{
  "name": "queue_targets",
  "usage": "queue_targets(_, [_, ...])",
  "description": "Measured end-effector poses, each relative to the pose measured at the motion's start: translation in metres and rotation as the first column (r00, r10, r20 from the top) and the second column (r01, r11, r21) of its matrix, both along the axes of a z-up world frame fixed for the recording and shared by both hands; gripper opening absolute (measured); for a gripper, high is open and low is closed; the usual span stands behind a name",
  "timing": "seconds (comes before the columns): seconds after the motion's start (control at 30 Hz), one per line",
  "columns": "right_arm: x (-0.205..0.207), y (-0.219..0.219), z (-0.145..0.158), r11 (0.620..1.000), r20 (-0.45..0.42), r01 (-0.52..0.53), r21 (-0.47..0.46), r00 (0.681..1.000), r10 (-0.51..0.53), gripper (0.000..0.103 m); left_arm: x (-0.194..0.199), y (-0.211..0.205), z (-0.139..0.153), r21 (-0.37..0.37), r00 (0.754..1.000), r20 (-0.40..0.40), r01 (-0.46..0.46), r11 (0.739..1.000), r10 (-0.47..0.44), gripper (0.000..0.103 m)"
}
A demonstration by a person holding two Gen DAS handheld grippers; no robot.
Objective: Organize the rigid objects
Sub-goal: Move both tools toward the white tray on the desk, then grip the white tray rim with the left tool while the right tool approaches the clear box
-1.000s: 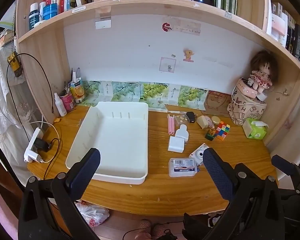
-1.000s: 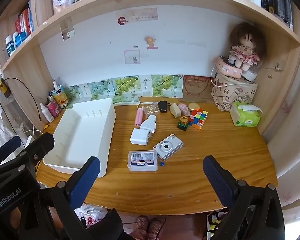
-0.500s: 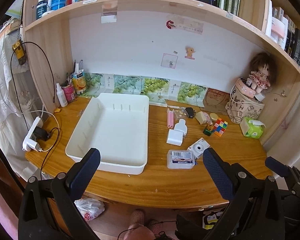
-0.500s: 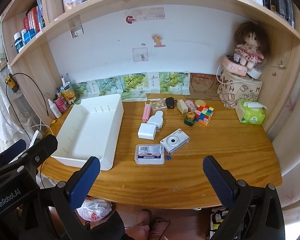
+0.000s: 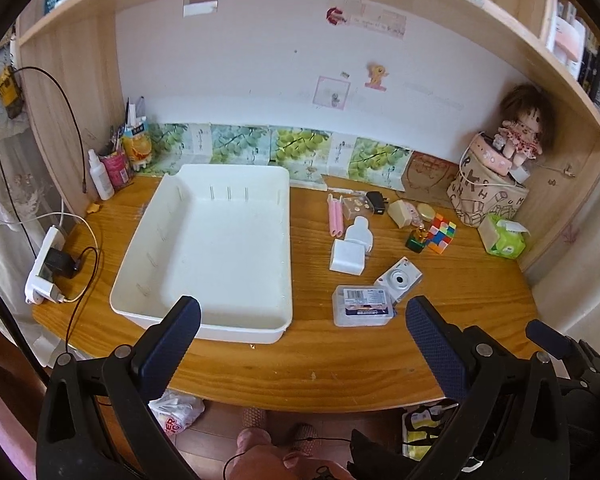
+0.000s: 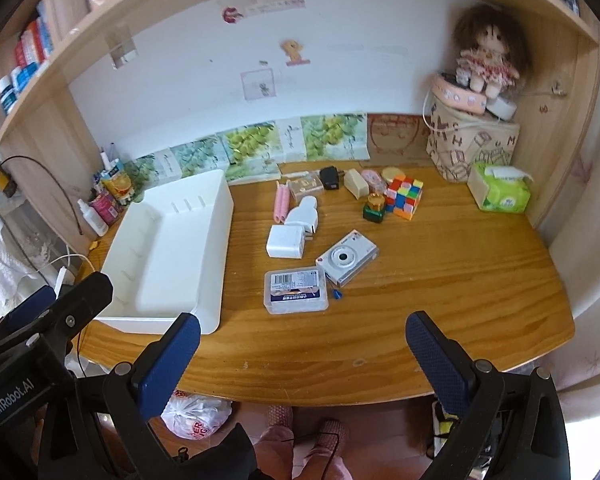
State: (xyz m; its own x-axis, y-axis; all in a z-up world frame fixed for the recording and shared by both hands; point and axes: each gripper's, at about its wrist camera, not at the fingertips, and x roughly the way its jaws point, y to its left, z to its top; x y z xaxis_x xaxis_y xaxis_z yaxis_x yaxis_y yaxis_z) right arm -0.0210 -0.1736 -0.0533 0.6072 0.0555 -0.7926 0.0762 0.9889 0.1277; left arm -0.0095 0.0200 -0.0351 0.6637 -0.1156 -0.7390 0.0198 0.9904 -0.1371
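Both grippers sit off the near edge of the wooden surface point(image 6: 440, 280), above the floor, neither touching anything. Left gripper point(image 5: 300, 344): jaws spread wide, released, nothing between the blue pads. Right gripper point(image 6: 302, 360): likewise spread wide and empty; in its view the left gripper's black body shows at lower left. Nearest item on the surface: clear plastic box point(image 6: 296, 290) with a barcode label, lying flat. Just beyond it and touching or nearly touching its right corner, a white instant camera point(image 6: 347, 258), lens up, set at an angle. A small blue bit point(image 6: 335, 293) lies by the box's right edge. To the left, the large white tray point(image 5: 216, 248) takes up the left half of the surface; interior bare. Next row back: white square charger point(image 6: 285, 242), and just behind it a white bottle-shaped item point(image 6: 305, 214) lying flat. Behind those, two pink sticks point(image 6: 281, 203) side by side. Right of them, a small green jar with gold lid point(image 6: 374, 208) touching a colour cube point(image 6: 405, 197). Back row near the wall: tan box point(image 6: 307, 187), black plug adapter point(image 6: 330, 177), cream block point(image 6: 356, 184), small pink item point(image 6: 371, 179), round tin point(image 6: 391, 174). Far right corner: green tissue pack point(image 6: 499, 192), patterned bag point(image 6: 472, 148) with a doll point(image 6: 486, 52) seated on top. Far left corner: bottles and a pen cup point(image 5: 118, 160).
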Motion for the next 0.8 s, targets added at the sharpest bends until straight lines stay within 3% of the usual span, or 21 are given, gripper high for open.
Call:
queue_targets(0.23, [0.031, 0.008, -0.022, 0.998, -0.086, 0.059, 0.037, 0.995, -0.056, 0.103, 0.041, 0.036, -0.023, -0.014, 0.996, -0.085, -0.042, 0.999, 0.041, 0.102])
queue_targets(0.43, [0.064, 0.016, -0.048, 0.985, -0.207, 0.146, 0.093, 0.970, -0.125, 0.103, 0.081, 0.071, -0.040, 0.001, 0.983, -0.168, -0.070, 0.998, 0.069, 0.102])
queue_targets(0.63, [0.092, 0.011, -0.080, 0.930, -0.345, 0.304, 0.206, 0.912, -0.222, 0.103, 0.117, 0.115, -0.063, 0.051, 0.959, -0.258, -0.109, 0.993, 0.119, 0.102])
queue_targets(0.73, [0.104, 0.009, -0.102, 0.887, -0.432, 0.383, 0.258, 0.867, -0.249, 0.103, 0.132, 0.137, -0.076, 0.064, 0.938, -0.311, -0.139, 0.988, 0.152, 0.102])
queue_targets(0.8, [0.109, 0.008, -0.118, 0.850, -0.492, 0.447, 0.278, 0.826, -0.273, 0.103, 0.142, 0.156, -0.090, 0.063, 0.912, -0.368, -0.171, 0.983, 0.183, 0.102])
